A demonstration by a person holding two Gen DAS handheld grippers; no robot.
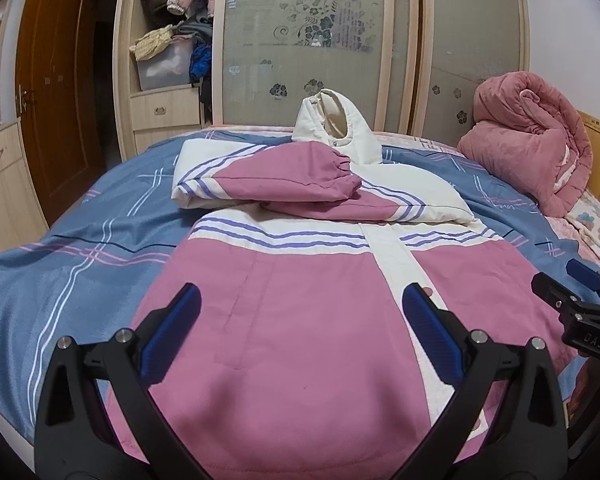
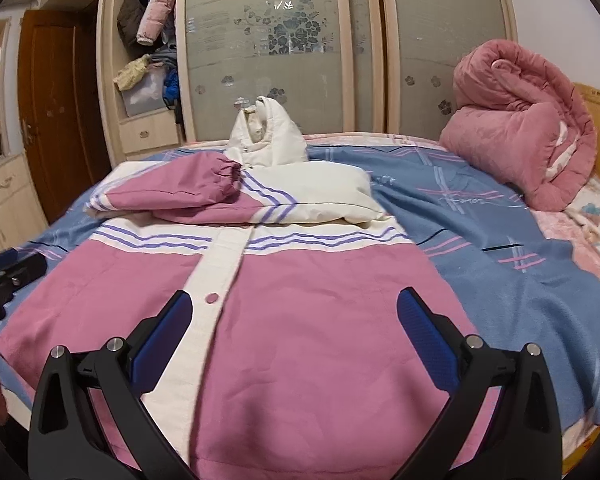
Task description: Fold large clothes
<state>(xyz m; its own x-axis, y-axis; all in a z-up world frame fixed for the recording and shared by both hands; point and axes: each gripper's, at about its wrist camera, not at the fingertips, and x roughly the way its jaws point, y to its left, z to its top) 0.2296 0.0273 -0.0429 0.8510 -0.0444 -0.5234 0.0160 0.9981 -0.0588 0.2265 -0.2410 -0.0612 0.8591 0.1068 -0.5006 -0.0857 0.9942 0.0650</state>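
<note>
Jacket [image 1: 300,320] lies flat on the bed [image 1: 80,240] right under both our grippers, its front up and both sleeves [image 1: 292,180] folded across the chest ahead of us. Our left gripper [image 1: 300,312] hangs over its hem, fingers spread wide and holding nothing. Our right gripper [image 2: 296,320] is just beside it, likewise released. The hood [image 2: 266,136] stands up beyond the sleeves.

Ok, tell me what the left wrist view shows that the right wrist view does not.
Only the left wrist view shows the right gripper, at its right edge. Only the right wrist view shows the snap button clearly, and the left gripper at its left edge. Both show the pink and white jacket on the bed, sleeves folded across, and the rolled pink quilt.
</note>
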